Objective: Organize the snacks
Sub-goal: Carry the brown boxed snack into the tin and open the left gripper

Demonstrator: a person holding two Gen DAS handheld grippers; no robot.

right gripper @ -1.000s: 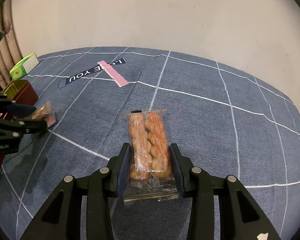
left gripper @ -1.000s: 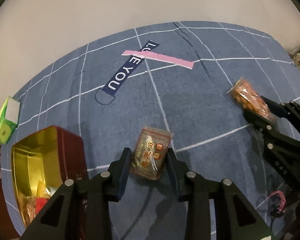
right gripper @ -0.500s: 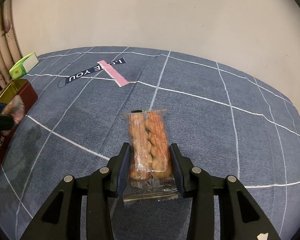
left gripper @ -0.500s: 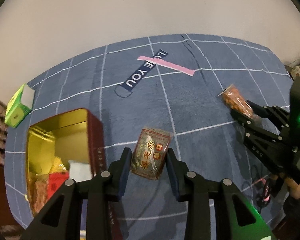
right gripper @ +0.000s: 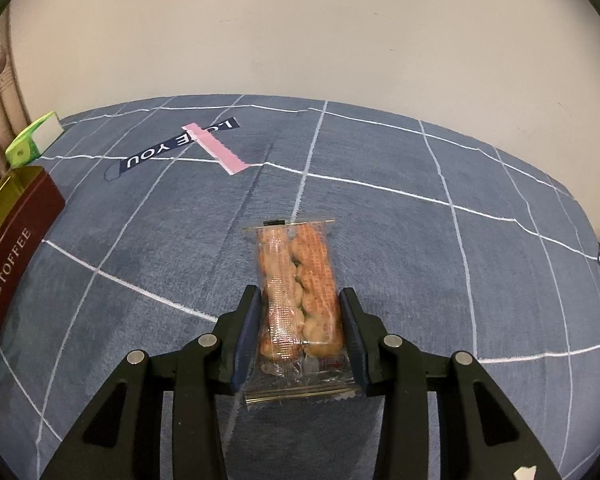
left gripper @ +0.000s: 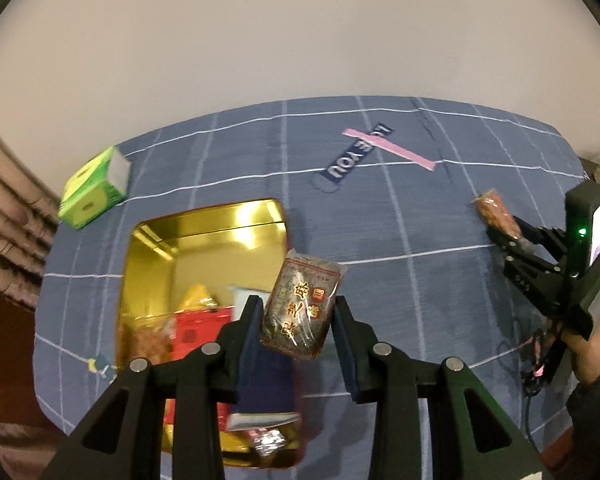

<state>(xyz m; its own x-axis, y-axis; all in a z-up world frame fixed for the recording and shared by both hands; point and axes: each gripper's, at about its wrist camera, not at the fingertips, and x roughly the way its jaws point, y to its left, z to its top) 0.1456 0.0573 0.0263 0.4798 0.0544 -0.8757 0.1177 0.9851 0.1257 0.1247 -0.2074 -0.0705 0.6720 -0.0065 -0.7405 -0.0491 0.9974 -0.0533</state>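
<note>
**Blue checked cloth, one snack in each pair of tongs**

Blue cloth (right gripper: pixel 380 240) with white grid lines is covering the whole surface, running up to a pale wall.

Nearest, the left gripper (left gripper: pixel 296 316) is pinching a dark brown snack packet (left gripper: pixel 300 306) by its sides, the packet hanging between the fingers above the right edge of the open gold-lined tin (left gripper: pixel 204 236). Other wrapped snacks (left gripper: pixel 188 332) are lying inside the tin, below and left of the tongs. Beyond the tin, far left, a green box (left gripper: pixel 94 194) is sitting on the cloth.

Over to the right, the right gripper (right gripper: pixel 298 318) is clamping a clear packet of orange biscuits (right gripper: pixel 298 286), which is resting on the cloth. Well ahead of it, a pink strip (right gripper: pixel 214 148) is lying across a dark printed label (right gripper: pixel 176 144).
</note>
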